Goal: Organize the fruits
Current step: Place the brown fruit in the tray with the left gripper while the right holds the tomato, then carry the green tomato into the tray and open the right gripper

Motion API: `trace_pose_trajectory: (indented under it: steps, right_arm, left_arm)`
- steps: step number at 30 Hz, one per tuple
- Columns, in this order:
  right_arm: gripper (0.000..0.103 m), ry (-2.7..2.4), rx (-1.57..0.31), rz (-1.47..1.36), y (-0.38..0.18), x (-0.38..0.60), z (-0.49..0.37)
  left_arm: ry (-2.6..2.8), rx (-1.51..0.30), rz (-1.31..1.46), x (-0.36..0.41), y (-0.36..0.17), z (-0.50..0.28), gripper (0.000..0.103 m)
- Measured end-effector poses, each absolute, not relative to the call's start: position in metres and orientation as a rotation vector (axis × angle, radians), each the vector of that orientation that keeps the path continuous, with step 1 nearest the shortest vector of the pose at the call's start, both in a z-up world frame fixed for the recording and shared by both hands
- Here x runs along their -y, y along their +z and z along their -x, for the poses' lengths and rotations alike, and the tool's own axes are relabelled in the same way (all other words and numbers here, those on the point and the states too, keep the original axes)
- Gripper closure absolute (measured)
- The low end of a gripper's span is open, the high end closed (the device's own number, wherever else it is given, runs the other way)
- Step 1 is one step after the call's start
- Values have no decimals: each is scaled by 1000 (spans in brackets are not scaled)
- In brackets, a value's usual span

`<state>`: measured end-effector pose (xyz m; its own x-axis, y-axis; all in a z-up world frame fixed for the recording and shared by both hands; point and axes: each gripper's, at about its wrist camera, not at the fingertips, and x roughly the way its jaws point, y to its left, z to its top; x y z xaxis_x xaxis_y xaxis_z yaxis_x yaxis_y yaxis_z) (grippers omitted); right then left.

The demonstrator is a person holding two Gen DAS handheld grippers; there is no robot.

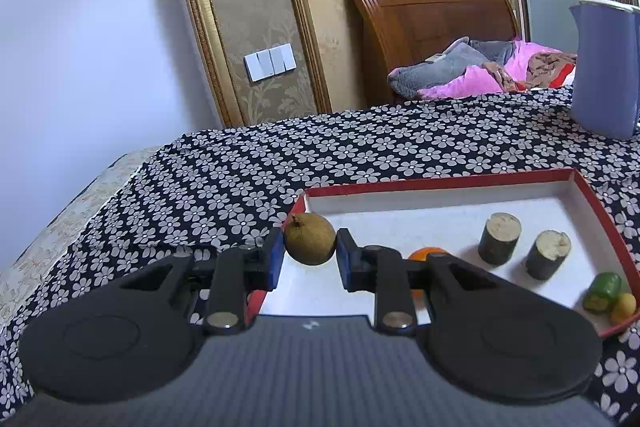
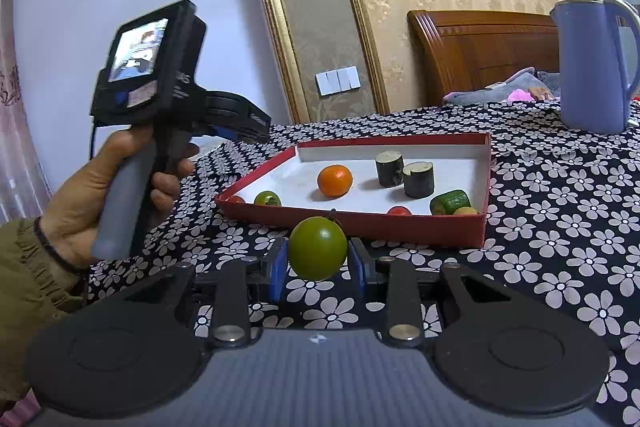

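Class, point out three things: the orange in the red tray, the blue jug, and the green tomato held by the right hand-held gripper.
orange (image 2: 335, 180): right wrist view, middle of its skin.
blue jug (image 2: 592, 67): right wrist view, its body.
green tomato (image 2: 318, 249): right wrist view, its front.

the left gripper (image 1: 310, 255) pinches a small brown fruit (image 1: 310, 238) over the corner of the red box (image 1: 440, 182).

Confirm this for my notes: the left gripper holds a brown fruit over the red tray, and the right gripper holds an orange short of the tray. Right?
Not quite. The right gripper holds a green tomato, as the right wrist view shows; the orange lies in the red tray. The left gripper does hold a brown fruit over the tray.
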<state>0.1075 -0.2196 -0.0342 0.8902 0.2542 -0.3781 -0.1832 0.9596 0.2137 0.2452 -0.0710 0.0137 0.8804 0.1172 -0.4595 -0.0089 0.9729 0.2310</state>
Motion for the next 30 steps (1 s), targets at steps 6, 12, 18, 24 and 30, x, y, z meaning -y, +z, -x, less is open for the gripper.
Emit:
trace_pose_trajectory:
  steps: [6,12,18,24,30]
  right_arm:
    - [71,227,-420,-181,-37,222,-108]
    - [71,220,-422,-186,-38,225,-108]
    - [71,217,-426,-187,-39,226,-108]
    - [71,218,-435,-181,-40,223,-110]
    - [71,229,-441,-170,-40,215,-112]
  left_arm:
    - [74,-522,-243,76,5,-268,77]
    - [93,-551,-272,84,-6,-294,77]
    - [84,-626,-240,84,-17,-316,69]
    - [109,-561,-271,84,-14,-299,29]
    - [113,-548,-224,63,-9,-263,18]
